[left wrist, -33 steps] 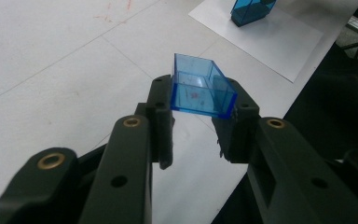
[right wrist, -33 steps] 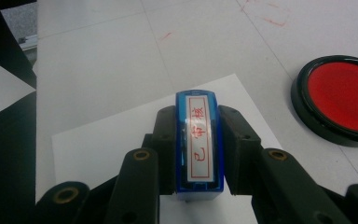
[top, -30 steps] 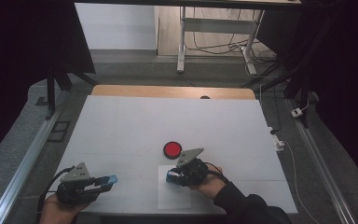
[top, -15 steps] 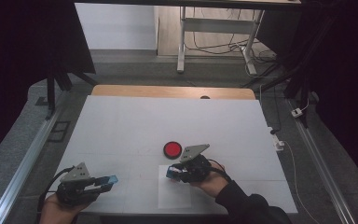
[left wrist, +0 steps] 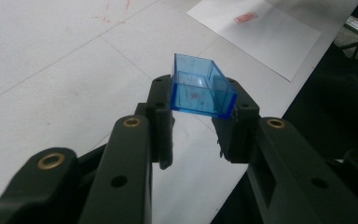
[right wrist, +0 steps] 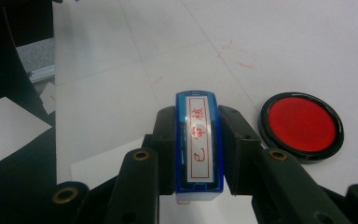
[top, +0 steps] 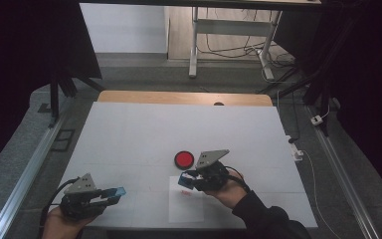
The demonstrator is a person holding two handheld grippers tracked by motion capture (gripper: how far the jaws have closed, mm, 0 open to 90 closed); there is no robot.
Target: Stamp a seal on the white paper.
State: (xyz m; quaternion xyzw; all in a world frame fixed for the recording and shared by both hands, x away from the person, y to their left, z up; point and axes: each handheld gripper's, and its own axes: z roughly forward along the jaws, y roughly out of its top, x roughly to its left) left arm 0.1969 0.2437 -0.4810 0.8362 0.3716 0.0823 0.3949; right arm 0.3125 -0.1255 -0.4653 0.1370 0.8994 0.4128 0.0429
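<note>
Squarely between the right gripper (right wrist: 198, 154) jaws, blue stamp (right wrist: 199, 140), clamped

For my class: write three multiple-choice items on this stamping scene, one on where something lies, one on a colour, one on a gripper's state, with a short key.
1. Where does the round red ink pad in its black case lie on the white table?
A. just beyond the right gripper
B. at the far left corner
C. on the sheet of white paper

2. What colour is the clear plastic cap that the left gripper holds?
A. green
B. blue
C. yellow

3. How does the right gripper stand?
A. open and bare
B. lying on the table
C. shut on the blue rectangular stamp with red characters

Key: 1 A, the high view shows the pad just beyond that gripper; 2 B, the left gripper view shows blue; 3 C, both jaws press the stamp's sides.
</note>
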